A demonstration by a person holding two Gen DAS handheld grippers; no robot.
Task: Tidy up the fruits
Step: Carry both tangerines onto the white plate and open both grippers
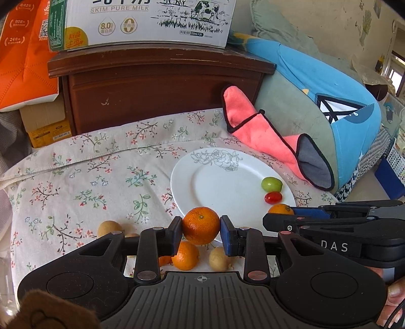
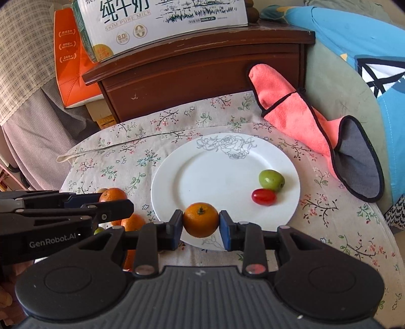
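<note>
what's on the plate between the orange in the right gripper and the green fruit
A small red tomato lies there on the white plate, just below the green fruit; the right wrist view shows it best.

A dark wooden nightstand [image 1: 162,83] is standing behind the bed, its top edge chipped. A white milk carton box [image 1: 141,22] is sitting on it, and an orange paper bag [image 1: 22,58] is leaning at its left. A floral sheet [image 1: 83,177] is covering the bed. A big blue and green cushion [image 1: 329,101] is lying at the right, with daylight coming in from a window [image 1: 397,68] beyond it.
</note>
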